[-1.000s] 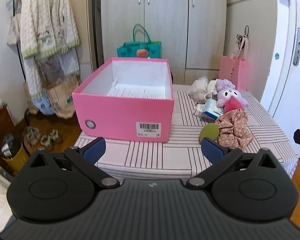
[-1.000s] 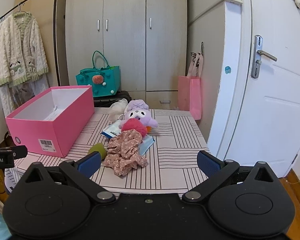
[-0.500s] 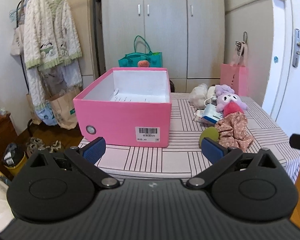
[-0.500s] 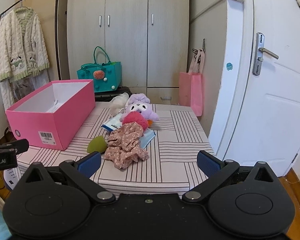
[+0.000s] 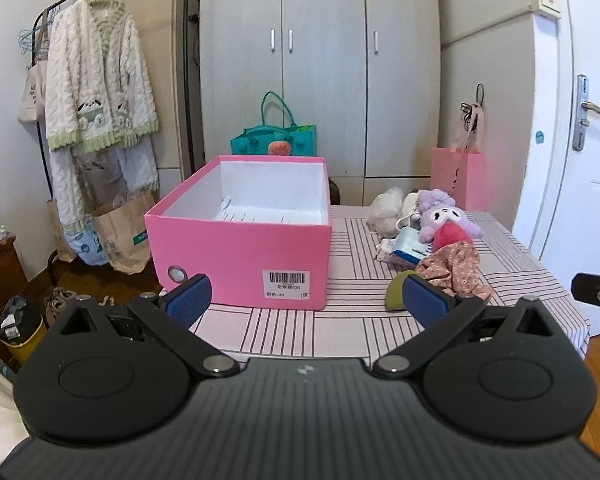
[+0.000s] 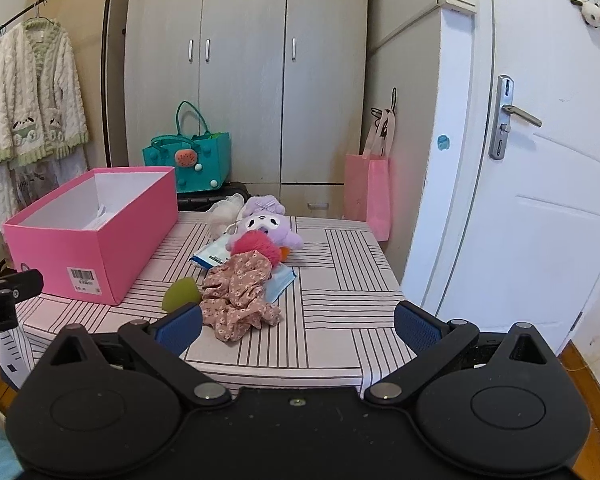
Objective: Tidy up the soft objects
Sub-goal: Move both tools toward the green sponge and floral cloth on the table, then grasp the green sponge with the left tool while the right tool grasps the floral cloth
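An open pink box [image 5: 244, 256] [image 6: 100, 248] stands on the left of a striped table [image 5: 340, 332] [image 6: 340, 280]. To its right lies a pile of soft things: a floral cloth [image 5: 456, 268] [image 6: 236, 296], a green sponge [image 5: 394, 292] [image 6: 180, 298], a red pompom [image 6: 256, 242], a purple plush toy [image 5: 448, 216] [image 6: 268, 222], tissue packs [image 5: 408, 246] [image 6: 216, 254] and a white fluffy item [image 5: 386, 208] [image 6: 224, 212]. My left gripper [image 5: 306, 300] and right gripper [image 6: 298, 326] are both open, empty, and short of the table's front edge.
A teal bag [image 5: 274, 146] [image 6: 188, 164] sits behind the box. A pink paper bag [image 5: 458, 176] [image 6: 370, 192] hangs by the wardrobe. A clothes rack with a cardigan [image 5: 96, 92] stands left. A white door [image 6: 540, 180] is at right.
Both grippers have drawn back and risen slightly; the table and box look smaller and farther. Jaws stay open. No object on the table has moved.
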A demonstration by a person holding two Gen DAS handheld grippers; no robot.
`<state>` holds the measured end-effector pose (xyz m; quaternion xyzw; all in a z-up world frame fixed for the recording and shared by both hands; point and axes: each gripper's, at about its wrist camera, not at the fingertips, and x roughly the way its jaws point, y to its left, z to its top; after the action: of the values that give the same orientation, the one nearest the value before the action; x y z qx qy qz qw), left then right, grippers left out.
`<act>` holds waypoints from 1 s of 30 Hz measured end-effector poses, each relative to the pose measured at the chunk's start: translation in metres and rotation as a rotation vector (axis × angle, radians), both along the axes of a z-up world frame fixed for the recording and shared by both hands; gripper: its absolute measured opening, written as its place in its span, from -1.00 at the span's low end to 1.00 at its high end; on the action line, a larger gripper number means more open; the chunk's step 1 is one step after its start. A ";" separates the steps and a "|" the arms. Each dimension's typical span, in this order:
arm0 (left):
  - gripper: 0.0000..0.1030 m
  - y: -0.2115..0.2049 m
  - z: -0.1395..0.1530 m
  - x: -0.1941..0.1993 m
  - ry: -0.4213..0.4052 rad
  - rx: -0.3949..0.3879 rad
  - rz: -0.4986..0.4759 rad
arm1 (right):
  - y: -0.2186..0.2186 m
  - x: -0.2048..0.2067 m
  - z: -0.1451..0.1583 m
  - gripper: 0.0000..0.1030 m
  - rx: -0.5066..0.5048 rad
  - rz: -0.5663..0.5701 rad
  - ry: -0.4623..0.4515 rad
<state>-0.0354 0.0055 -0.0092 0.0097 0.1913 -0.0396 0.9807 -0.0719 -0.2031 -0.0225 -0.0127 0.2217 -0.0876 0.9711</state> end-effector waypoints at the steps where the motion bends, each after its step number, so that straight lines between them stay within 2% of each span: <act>1: 1.00 -0.001 0.000 -0.001 -0.008 0.004 0.001 | 0.000 -0.001 0.000 1.00 0.000 0.000 -0.002; 9: 1.00 -0.002 0.003 -0.010 -0.070 0.046 0.015 | 0.001 -0.004 -0.001 1.00 0.000 -0.001 -0.008; 23: 1.00 0.002 -0.002 -0.002 -0.044 0.037 0.021 | -0.004 0.003 -0.004 1.00 0.014 -0.003 0.008; 28: 1.00 0.009 -0.002 0.011 -0.011 0.017 0.024 | -0.011 0.011 -0.001 1.00 0.040 0.022 0.003; 30: 1.00 0.013 0.002 0.015 -0.028 0.013 0.026 | -0.014 0.014 0.004 1.00 0.049 0.054 -0.016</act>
<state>-0.0206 0.0182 -0.0072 0.0138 0.1778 -0.0253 0.9836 -0.0583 -0.2175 -0.0185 0.0060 0.2158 -0.0560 0.9748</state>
